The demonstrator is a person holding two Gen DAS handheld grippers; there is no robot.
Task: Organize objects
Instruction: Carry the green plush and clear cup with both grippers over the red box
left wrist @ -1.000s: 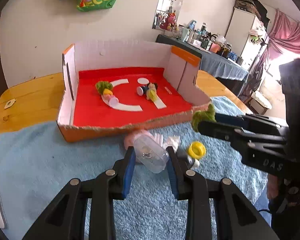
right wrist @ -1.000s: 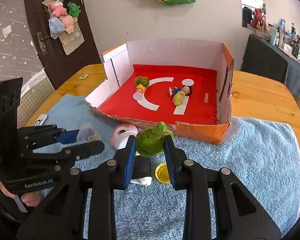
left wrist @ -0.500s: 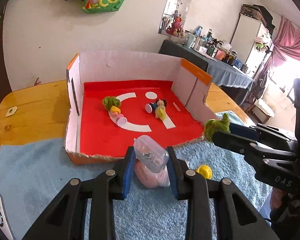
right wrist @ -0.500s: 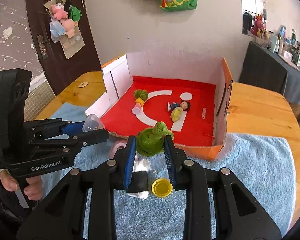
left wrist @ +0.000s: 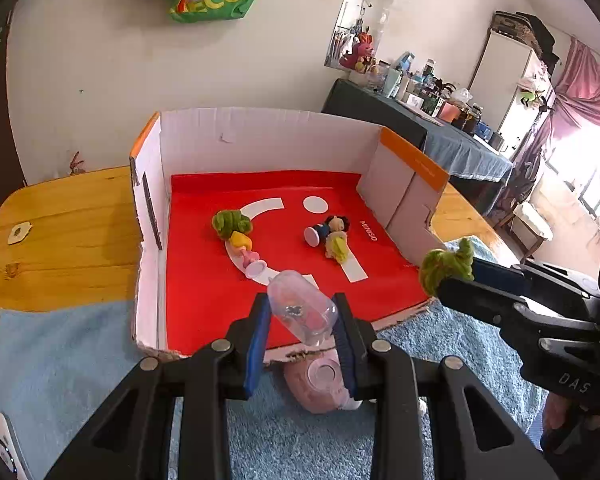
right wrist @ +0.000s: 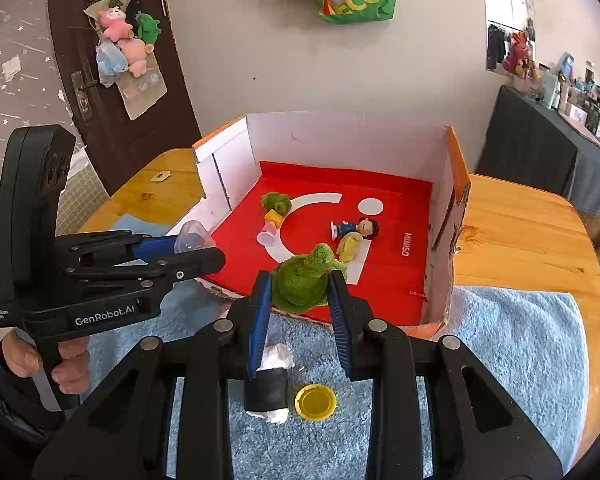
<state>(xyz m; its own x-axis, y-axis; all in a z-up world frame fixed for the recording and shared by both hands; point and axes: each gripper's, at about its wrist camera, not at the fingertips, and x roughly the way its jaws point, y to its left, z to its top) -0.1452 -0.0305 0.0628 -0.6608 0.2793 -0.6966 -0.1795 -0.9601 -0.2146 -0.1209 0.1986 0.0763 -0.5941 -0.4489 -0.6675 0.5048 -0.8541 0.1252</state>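
My left gripper (left wrist: 302, 312) is shut on a clear plastic capsule (left wrist: 302, 306), held above the front edge of the open cardboard box with a red floor (left wrist: 204, 280). My right gripper (right wrist: 298, 292) is shut on a green plush toy (right wrist: 302, 280), held over the box's front edge (right wrist: 432, 326). The toy also shows at the right of the left wrist view (left wrist: 446, 264). Inside the box lie another green plush (left wrist: 230, 222), a pink and yellow figure (left wrist: 246, 250) and a dark-haired doll (left wrist: 328, 232).
On the blue towel (right wrist: 512, 344) lie a yellow cap (right wrist: 315, 402), a black roll with white tissue (right wrist: 268, 390) and a pink round object (left wrist: 320, 382). The box walls stand high at the back and sides. The wooden table (right wrist: 520, 236) extends right.
Both grippers have risen and moved forward toward the box with their objects. The capsule and green plush now hang over the box's front edge.
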